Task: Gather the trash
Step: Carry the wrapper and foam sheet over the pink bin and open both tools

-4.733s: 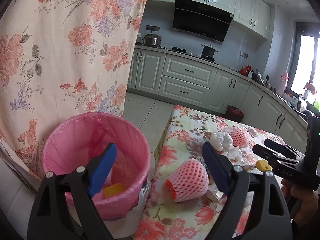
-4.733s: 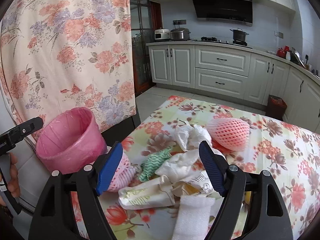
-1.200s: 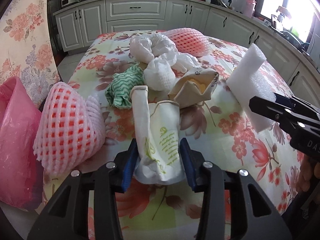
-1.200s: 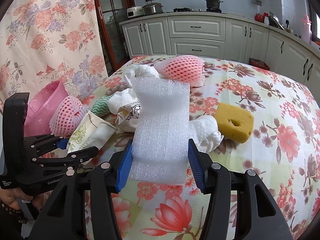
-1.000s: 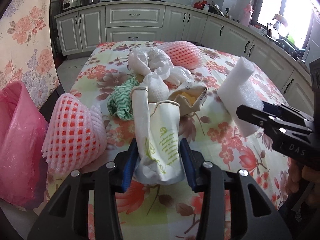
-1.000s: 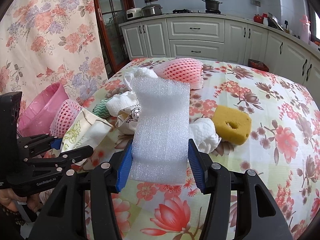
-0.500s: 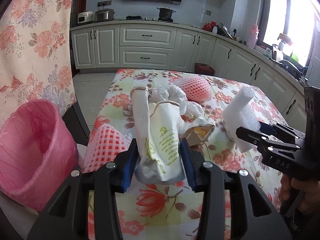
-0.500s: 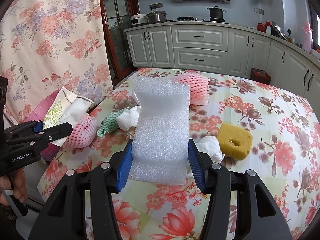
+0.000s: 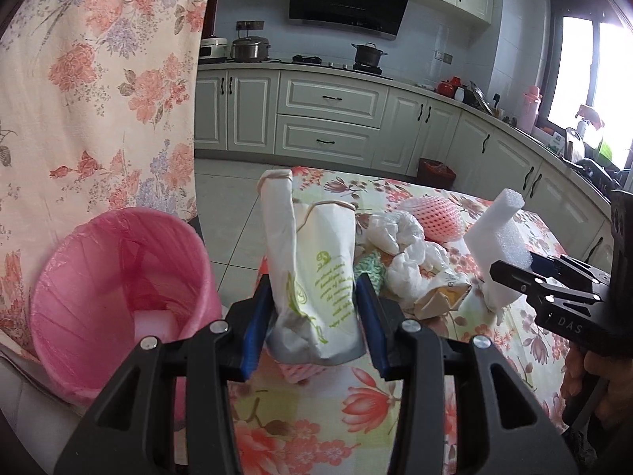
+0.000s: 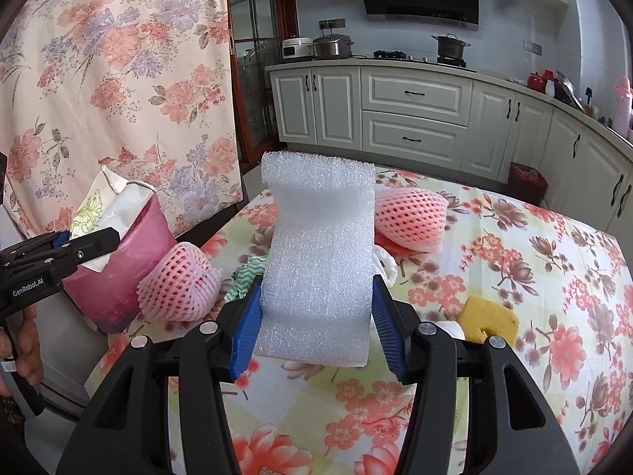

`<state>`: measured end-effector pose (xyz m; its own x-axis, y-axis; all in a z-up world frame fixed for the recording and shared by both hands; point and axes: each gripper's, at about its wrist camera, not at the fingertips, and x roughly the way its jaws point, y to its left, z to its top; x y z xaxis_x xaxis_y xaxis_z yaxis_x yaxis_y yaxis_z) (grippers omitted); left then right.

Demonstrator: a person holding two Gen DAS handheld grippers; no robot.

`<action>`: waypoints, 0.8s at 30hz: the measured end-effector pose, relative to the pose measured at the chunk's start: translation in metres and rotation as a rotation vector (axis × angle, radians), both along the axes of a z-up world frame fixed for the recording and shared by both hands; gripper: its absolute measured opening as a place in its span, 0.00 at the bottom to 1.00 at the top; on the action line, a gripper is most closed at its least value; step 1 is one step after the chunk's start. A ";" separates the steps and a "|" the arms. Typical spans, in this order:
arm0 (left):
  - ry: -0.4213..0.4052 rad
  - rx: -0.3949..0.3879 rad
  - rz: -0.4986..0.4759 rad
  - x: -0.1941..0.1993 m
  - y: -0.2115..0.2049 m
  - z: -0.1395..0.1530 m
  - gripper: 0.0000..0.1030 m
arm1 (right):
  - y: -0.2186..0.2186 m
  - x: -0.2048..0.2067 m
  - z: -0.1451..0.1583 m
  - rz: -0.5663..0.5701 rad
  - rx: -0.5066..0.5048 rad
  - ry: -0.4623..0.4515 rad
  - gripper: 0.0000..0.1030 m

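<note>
Since a second ago we have lifted both loads clear of the tablecloth [image 10: 514, 245] and swung left, so the pink-lined bin [image 9: 118, 297], then only at the frame's edge, now sits plainly beside our left gripper [image 9: 312, 312]. That gripper is partly closed, its blue pads clamping the lower end of a crumpled paper bag [image 9: 312, 269] that stands up between them, held in the air near the bin's rim but not yet over its mouth. Our right gripper [image 10: 316, 316] is likewise partly closed, pinching a white foam sheet [image 10: 320, 253] by its bottom edge, above the table and well apart from the bin.

We judge the step in hand to be carrying both pieces to the bin. To do it well, we bring the bag fully over the opening before we let go, since it is tall and light and could tip onto the rim or floor. We then lower it a little, so that it drops inside the liner. The foam follows afterwards, one hand at a time, so the grippers do not crowd the mouth. Two pink foam nets [image 10: 178, 285], wadded tissue [image 9: 399, 237], a green cloth [image 9: 370, 265] and a yellow sponge [image 10: 490, 316] are left on the table.
</note>
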<state>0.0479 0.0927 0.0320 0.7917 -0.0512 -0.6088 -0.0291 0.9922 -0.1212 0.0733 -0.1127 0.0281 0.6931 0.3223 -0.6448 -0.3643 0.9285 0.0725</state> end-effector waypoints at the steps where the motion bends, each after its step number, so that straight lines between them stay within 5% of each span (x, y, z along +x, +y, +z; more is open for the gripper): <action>1: -0.004 0.001 0.012 -0.002 0.006 0.002 0.41 | 0.005 0.001 0.002 0.007 -0.001 -0.004 0.49; 24: -0.072 0.011 0.249 -0.048 0.142 0.022 0.41 | 0.149 0.022 0.042 0.238 0.005 -0.057 0.49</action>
